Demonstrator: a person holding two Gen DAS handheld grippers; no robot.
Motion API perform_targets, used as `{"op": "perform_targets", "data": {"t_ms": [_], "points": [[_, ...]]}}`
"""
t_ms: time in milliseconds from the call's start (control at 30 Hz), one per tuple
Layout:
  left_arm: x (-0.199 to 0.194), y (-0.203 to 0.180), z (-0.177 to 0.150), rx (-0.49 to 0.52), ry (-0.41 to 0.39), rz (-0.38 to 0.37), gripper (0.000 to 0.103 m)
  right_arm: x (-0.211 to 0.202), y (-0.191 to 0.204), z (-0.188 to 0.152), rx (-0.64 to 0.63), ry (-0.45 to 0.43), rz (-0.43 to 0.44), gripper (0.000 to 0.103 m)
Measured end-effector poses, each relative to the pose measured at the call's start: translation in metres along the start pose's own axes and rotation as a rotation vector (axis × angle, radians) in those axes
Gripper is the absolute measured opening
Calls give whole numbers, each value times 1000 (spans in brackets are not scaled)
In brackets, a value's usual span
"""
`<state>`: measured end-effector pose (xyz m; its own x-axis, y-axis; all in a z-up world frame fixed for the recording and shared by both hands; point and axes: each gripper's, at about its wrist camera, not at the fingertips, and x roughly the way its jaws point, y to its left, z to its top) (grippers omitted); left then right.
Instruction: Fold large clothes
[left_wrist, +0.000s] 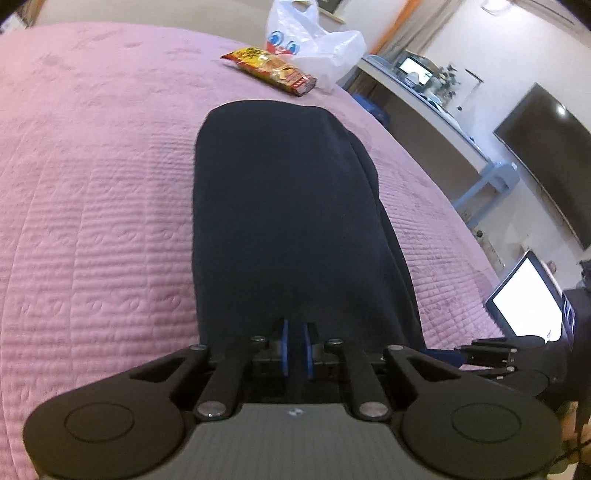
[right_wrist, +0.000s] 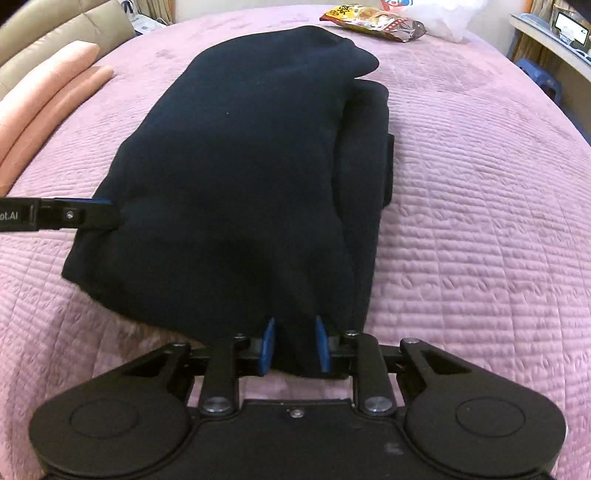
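Both grippers were clamped on the near edge of the dark navy folded garment (right_wrist: 236, 177), which lay lengthwise on the pink quilted bedspread (right_wrist: 480, 221). I held the left gripper (left_wrist: 296, 345) with its blue pads almost together on a thin bit of cloth; the right gripper (right_wrist: 294, 345) had its pads wider, a thicker bunch between them. I judged two holds on one edge were meant to lift it evenly for another fold. Only the right wrist view showed the layered stack on the garment's right side and the peach pillows (right_wrist: 44, 96) to its left; only the left view showed the dark television (left_wrist: 546, 162) far off right; beyond the garment lay a red-and-yellow snack packet (left_wrist: 269, 70).
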<state>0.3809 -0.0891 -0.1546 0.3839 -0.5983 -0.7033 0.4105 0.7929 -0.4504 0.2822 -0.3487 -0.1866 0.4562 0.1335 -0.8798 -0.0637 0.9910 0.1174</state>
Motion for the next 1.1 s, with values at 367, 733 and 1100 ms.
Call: {"op": "perform_targets", "data": {"t_ms": [367, 733, 1100], "points": [[-38, -11, 6, -14, -35, 2, 29, -45, -34, 33, 110, -37, -33, 72], [9, 10, 50, -26, 15, 18, 72, 11, -55, 64, 300, -47, 73, 80], [55, 51, 51, -145, 100, -74, 91, 43, -73, 55, 360, -29, 178, 85]]}}
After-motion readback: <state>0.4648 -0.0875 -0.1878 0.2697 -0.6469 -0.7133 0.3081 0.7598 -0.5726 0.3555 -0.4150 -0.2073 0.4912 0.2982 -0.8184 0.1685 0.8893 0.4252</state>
